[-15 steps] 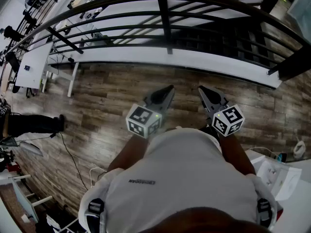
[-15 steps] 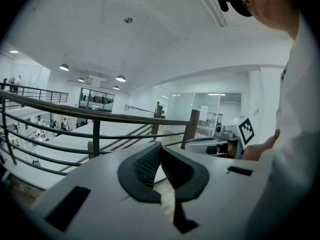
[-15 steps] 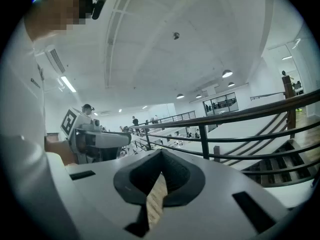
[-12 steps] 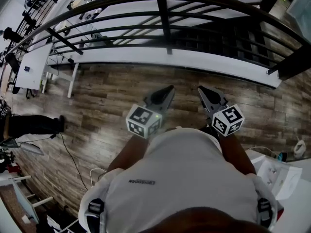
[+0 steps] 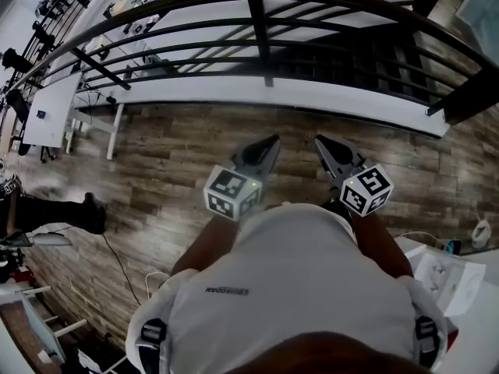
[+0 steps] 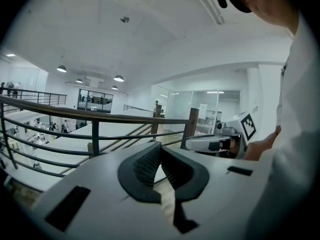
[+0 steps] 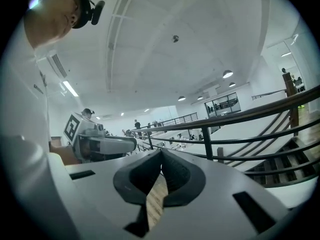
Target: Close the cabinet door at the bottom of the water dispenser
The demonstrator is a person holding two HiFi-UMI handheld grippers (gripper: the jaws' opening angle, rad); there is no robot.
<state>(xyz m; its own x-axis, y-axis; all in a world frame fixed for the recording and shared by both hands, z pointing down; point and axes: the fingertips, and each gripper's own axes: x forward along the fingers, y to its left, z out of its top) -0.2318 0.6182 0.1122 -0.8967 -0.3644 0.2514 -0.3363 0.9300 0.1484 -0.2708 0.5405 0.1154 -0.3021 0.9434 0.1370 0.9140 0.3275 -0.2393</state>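
Observation:
No water dispenser or cabinet door shows in any view. In the head view both grippers are held close in front of the person's white shirt, pointing out toward a dark railing (image 5: 257, 29). My left gripper (image 5: 273, 141) is shut with nothing between its jaws; in the left gripper view its black pads (image 6: 150, 161) meet at the tip. My right gripper (image 5: 318, 141) is also shut and empty, with its pads (image 7: 175, 171) touching. Each gripper view shows the other gripper alongside: the right gripper (image 6: 185, 144) and the left gripper (image 7: 134, 143).
Wooden plank floor (image 5: 171, 154) lies under the grippers. A white ledge (image 5: 312, 96) runs below the railing. At the left stand a white table (image 5: 54, 104) and a person's dark leg and shoe (image 5: 54, 210). A cable (image 5: 117, 255) trails on the floor. A white desk with papers (image 5: 456, 283) sits at lower right.
Both grippers have stayed in place and shut. The head view has shifted slightly, and the shoe of the person at the left has moved a little.

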